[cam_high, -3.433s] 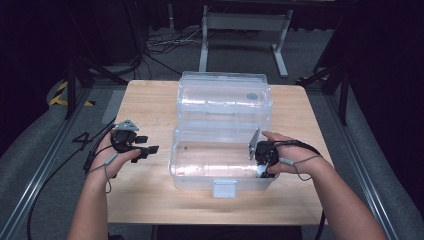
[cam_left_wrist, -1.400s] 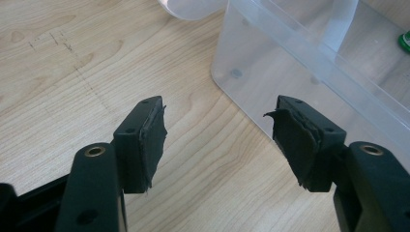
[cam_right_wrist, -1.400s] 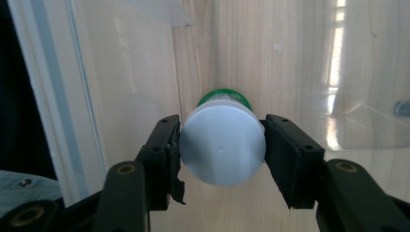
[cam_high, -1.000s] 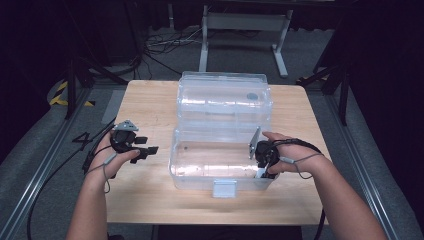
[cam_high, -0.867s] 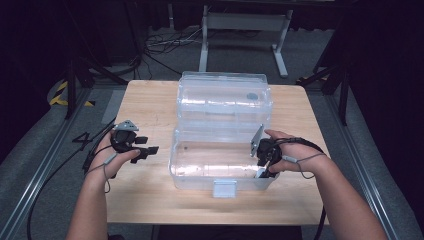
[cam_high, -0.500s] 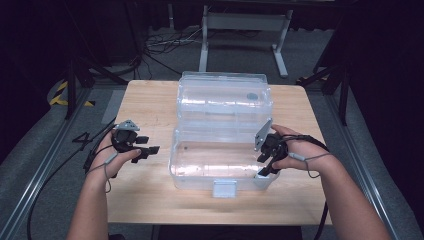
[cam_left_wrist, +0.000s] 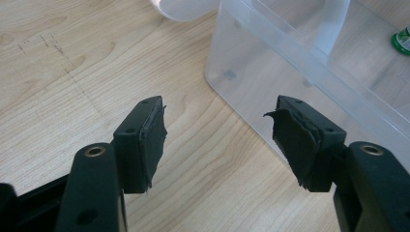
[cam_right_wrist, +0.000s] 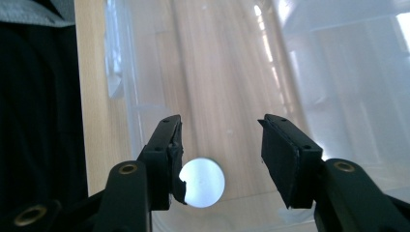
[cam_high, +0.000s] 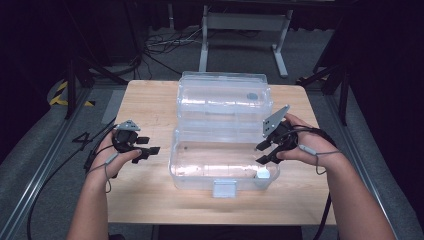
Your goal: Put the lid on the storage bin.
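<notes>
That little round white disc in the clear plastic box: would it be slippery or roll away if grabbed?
The small round white disc looks smooth and flat, so it probably lies steady rather than rolls. Its thin edge may slip between the open right gripper. Lying near the wall of the clear plastic box, it leaves little room.

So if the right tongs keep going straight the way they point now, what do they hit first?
Probably the small white round cap on the floor of the clear box, just ahead of the open right tongs; depth is unclear.

Clear glossy plastic box (cam_high: 222, 150), smooth walls. Pale wood-grain worktop (cam_high: 145, 105), matt. Small disc (cam_right_wrist: 202, 182) inside looks smooth, silvery-white. Jaws matt black plastic, pads (cam_left_wrist: 289, 140) rubbery and frayed.
</notes>
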`<state>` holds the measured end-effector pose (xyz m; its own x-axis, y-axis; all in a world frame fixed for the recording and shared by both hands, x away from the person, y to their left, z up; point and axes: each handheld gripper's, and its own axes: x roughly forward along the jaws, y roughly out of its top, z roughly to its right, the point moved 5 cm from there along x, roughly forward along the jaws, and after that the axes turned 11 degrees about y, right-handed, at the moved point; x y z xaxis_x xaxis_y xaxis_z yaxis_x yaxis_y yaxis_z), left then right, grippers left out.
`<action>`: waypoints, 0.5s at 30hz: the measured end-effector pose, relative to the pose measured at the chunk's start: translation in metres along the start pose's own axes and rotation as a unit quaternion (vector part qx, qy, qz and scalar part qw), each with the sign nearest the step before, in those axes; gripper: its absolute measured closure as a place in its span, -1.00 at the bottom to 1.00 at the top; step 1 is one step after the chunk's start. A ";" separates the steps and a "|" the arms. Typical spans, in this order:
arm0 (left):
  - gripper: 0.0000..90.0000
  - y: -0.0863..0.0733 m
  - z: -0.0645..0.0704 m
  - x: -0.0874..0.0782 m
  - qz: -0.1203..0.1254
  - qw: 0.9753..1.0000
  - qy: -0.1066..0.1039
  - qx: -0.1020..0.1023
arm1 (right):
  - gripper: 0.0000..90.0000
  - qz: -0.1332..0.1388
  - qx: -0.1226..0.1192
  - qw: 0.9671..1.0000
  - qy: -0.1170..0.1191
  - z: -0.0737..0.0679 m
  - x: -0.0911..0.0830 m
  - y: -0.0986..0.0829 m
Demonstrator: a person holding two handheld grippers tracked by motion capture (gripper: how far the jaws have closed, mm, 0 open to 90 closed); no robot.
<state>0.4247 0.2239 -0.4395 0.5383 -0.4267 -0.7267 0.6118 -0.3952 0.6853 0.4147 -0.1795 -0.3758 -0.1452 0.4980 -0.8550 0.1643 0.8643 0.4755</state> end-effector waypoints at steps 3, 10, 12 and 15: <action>-0.18 -0.001 -0.001 -0.001 0.000 1.000 0.003 0.000 | 0.13 0.015 0.001 1.000 -0.011 0.003 -0.005 0.004; -0.18 -0.006 -0.001 -0.003 -0.004 1.000 0.003 -0.001 | 0.15 0.034 0.007 0.999 -0.030 0.010 -0.016 0.012; -0.18 -0.007 -0.001 -0.005 -0.005 1.000 0.002 -0.002 | 0.16 0.049 0.015 0.998 -0.038 0.012 -0.021 0.016; -0.18 -0.009 -0.001 -0.006 -0.004 1.000 0.004 -0.006 | 0.16 0.073 0.023 0.996 -0.052 0.018 -0.028 0.021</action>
<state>0.4167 0.2310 -0.4416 0.5380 -0.4168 -0.7327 0.6225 -0.3896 0.6788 0.4396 -0.1762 -0.3457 -0.0155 0.6061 -0.7953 0.2214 0.7777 0.5884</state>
